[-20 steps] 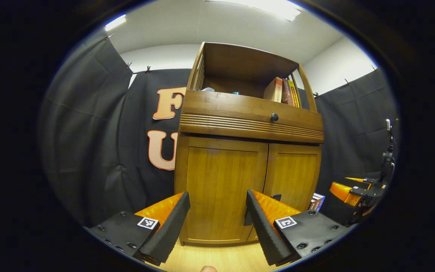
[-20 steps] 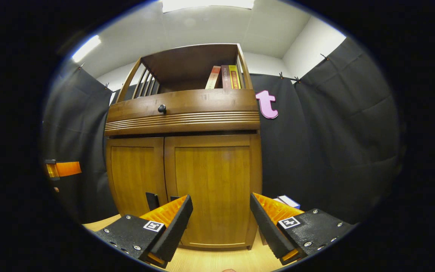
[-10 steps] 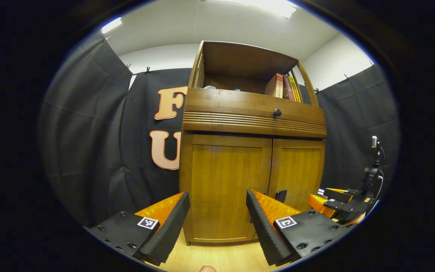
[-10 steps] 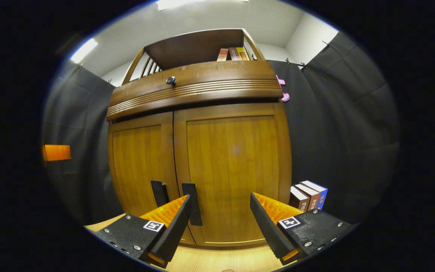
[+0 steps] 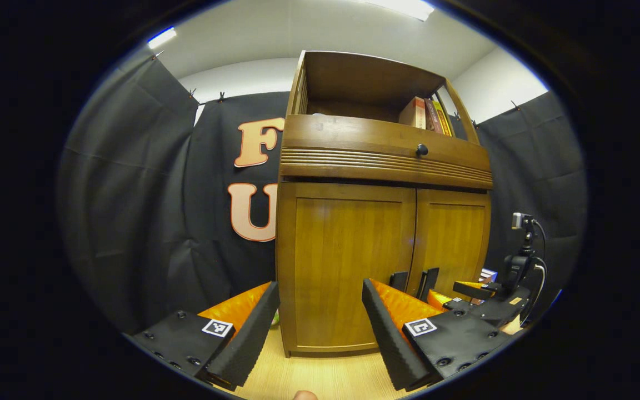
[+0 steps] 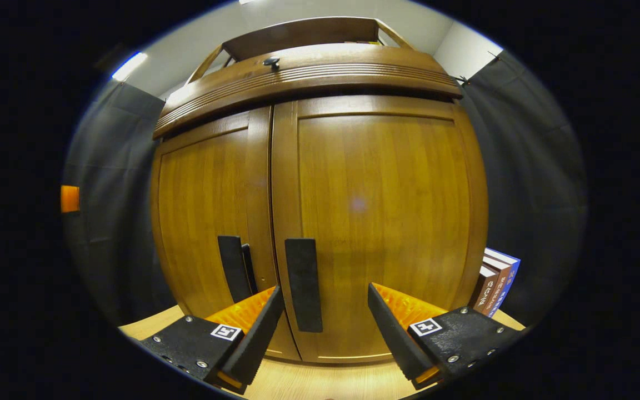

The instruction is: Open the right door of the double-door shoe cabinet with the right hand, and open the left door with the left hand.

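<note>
**Both doors shut, tongs spread**

The right gripper [image 6: 323, 325] is spread wide, close before the right door [image 6: 381, 222], its handle [image 6: 303, 283] between the fingers, untouched. The left gripper [image 5: 320, 322], likewise spread, faces the left door [image 5: 348, 261].

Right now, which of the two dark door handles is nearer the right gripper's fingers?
The right door's handle: it stands just inside the right gripper, beside one of its fingers. The left door's handle sits farther off, across the door seam.
</note>
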`<state>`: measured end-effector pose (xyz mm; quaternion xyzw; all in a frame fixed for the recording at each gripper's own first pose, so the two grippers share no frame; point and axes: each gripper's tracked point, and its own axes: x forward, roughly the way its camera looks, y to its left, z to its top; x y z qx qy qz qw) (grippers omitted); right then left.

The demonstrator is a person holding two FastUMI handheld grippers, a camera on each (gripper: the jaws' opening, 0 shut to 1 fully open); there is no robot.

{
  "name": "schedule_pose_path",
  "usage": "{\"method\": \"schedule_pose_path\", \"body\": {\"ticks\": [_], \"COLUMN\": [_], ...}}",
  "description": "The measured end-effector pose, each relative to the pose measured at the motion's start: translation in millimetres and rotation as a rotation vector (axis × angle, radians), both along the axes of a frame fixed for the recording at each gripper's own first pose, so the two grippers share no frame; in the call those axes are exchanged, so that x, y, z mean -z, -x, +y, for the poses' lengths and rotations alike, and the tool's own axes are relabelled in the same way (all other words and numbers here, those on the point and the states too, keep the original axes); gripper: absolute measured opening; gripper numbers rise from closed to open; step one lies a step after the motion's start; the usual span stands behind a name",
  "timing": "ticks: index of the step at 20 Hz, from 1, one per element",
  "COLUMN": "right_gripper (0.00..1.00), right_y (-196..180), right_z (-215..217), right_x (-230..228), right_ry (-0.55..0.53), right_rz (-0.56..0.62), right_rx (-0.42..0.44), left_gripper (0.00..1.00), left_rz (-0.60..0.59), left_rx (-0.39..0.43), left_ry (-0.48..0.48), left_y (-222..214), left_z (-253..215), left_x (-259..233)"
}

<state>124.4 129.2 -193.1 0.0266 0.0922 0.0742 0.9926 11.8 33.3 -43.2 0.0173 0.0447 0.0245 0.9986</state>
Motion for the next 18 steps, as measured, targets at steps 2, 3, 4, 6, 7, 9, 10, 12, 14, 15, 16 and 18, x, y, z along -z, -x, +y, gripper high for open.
{"method": "schedule_pose_path", "body": {"ticks": [2, 3, 4, 6, 7, 9, 10, 12, 14, 15, 16, 18], "right_gripper": [1.0, 0.99, 0.97, 0.78, 0.77, 0.78, 0.73, 0.65, 0.51, 0.37, 0.37, 0.41], "right_y": [-9, -13, -16, -21, -24, -26, -27, -28, -27, -27, -26, -24], "right_z": [10, 13, 15, 15, 16, 17, 17, 17, 21, 20, 19, 18], "right_x": [9, 12, 15, 20, 21, 21, 22, 24, 25, 26, 26, 25], "right_ry": [0.003, 0.005, 0.006, 0.008, 0.006, 0.001, -0.001, -0.004, -0.015, -0.01, -0.004, -0.007], "right_rz": [0.014, 0.018, 0.022, 0.026, 0.025, 0.026, 0.029, 0.036, 0.044, 0.042, 0.04, 0.033], "right_rx": [-0.016, -0.021, -0.022, -0.023, -0.023, -0.021, -0.023, -0.023, -0.036, -0.029, -0.026, -0.021], "left_gripper": [0.98, 0.95, 0.95, 0.95, 0.95, 0.95, 0.95, 0.95, 0.95, 0.95, 0.95, 0.96], "left_rz": [-0.005, -0.007, -0.01, -0.017, -0.022, -0.033, -0.038, -0.046, -0.051, -0.053, -0.053, -0.052], "left_rx": [-0.002, -0.006, -0.006, -0.004, -0.001, 0.003, 0.006, 0.014, 0.012, 0.01, 0.009, 0.009], "left_ry": [-0.009, -0.013, -0.016, -0.019, -0.019, -0.023, -0.025, -0.031, -0.043, -0.047, -0.047, -0.046], "left_y": [-2, -1, 0, 1, 3, 6, 7, 10, 11, 14, 15, 17], "left_z": [1, 3, 3, 3, 2, -1, -3, -8, -9, -9, -11, -13], "left_x": [-2, -2, -2, -6, -7, -12, -14, -18, -22, -23, -23, -23]}}
